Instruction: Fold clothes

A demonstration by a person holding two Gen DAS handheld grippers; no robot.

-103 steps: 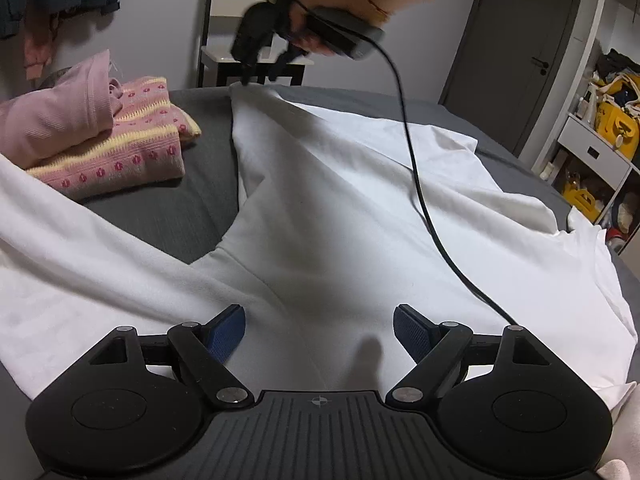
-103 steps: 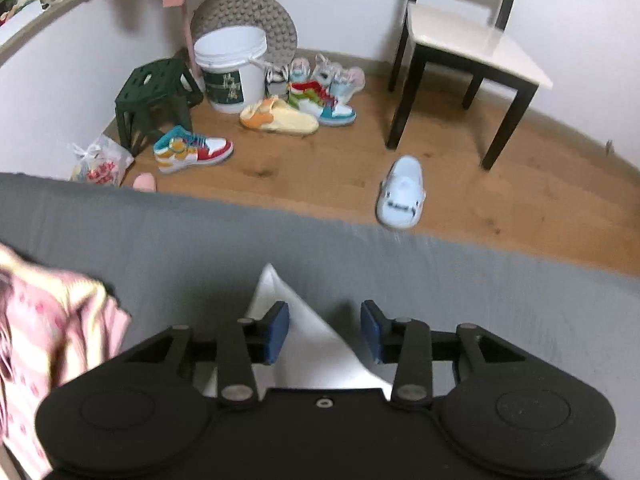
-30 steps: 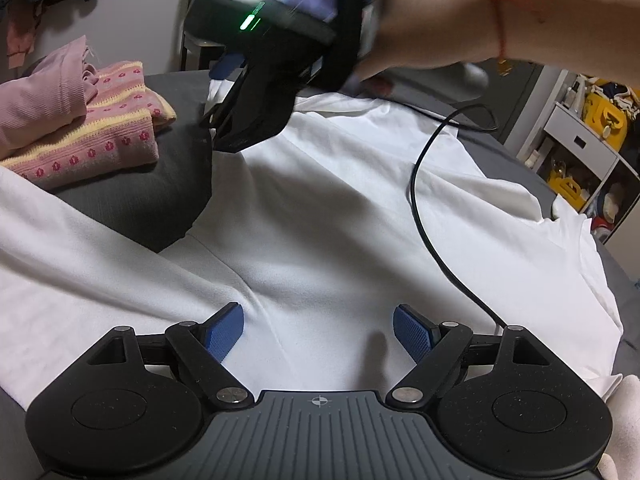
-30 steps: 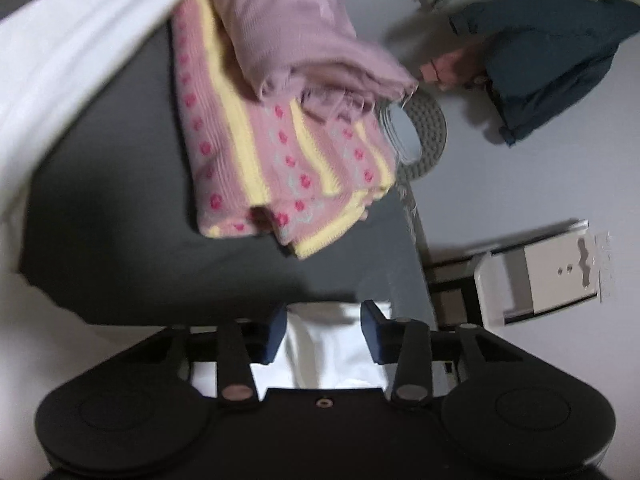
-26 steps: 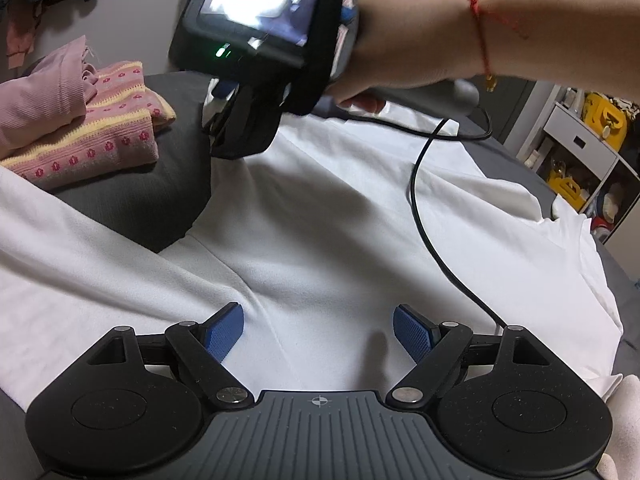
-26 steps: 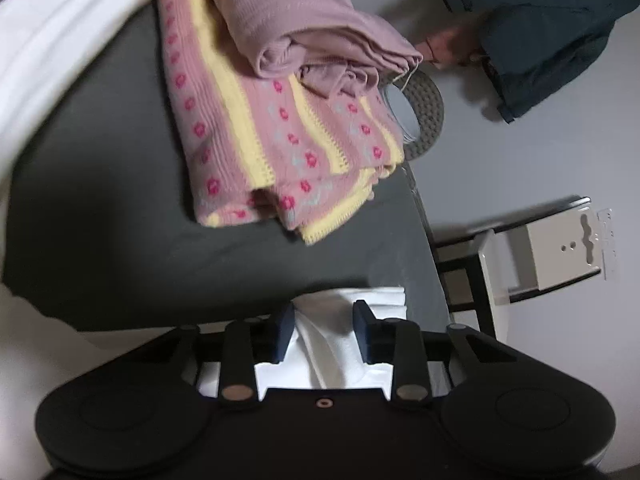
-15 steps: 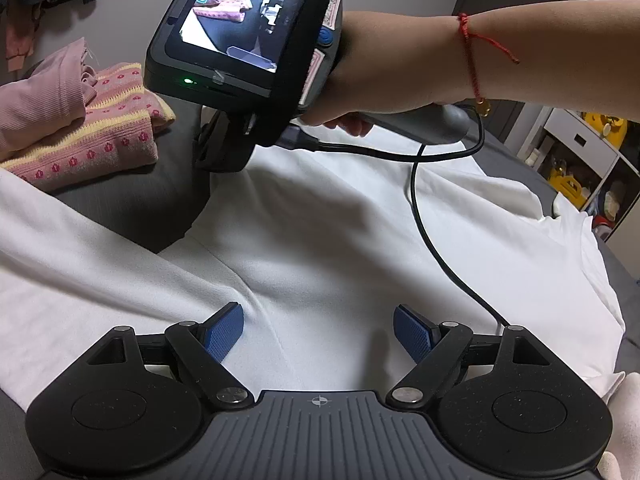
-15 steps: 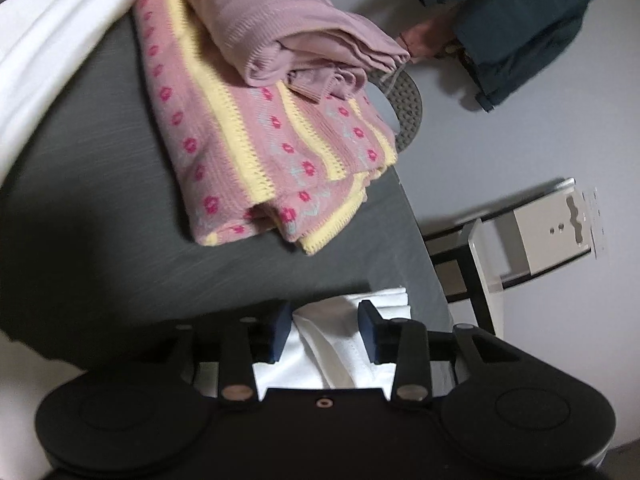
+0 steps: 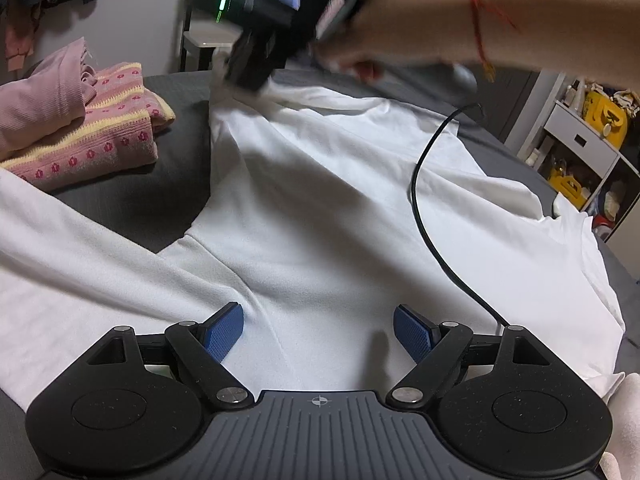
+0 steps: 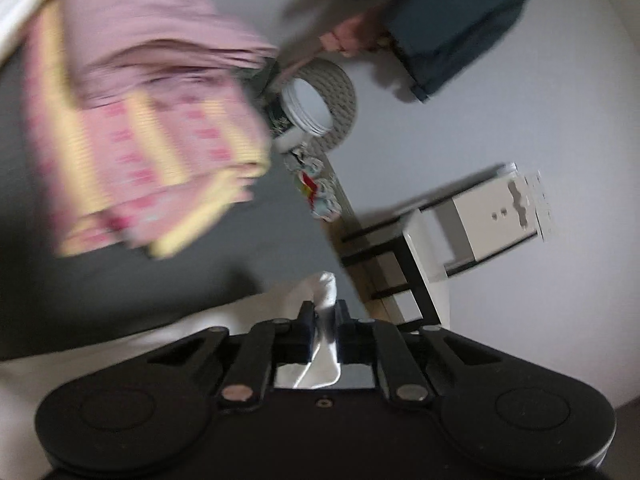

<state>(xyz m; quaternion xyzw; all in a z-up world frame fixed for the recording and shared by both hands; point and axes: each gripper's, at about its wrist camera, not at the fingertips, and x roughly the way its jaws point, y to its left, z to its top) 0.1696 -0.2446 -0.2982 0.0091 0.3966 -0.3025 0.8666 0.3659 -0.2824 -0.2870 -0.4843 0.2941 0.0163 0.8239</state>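
Note:
A white shirt lies spread over the grey bed. My left gripper hovers open just above its near part, blue pads wide apart with nothing between them. At the shirt's far corner a person's hand holds my right gripper, seen blurred from behind. In the right wrist view that right gripper is shut on a bunched white corner of the shirt, which sticks up between the fingers.
A folded stack of pink and yellow-striped knitwear sits at the bed's far left. A black cable trails across the shirt. A chair stands past the bed's far edge, shelving at the right.
My right gripper has closed on the shirt's far corner, which lay loosely between its open fingers half a second ago, and is moving fast. The left gripper has stayed put.

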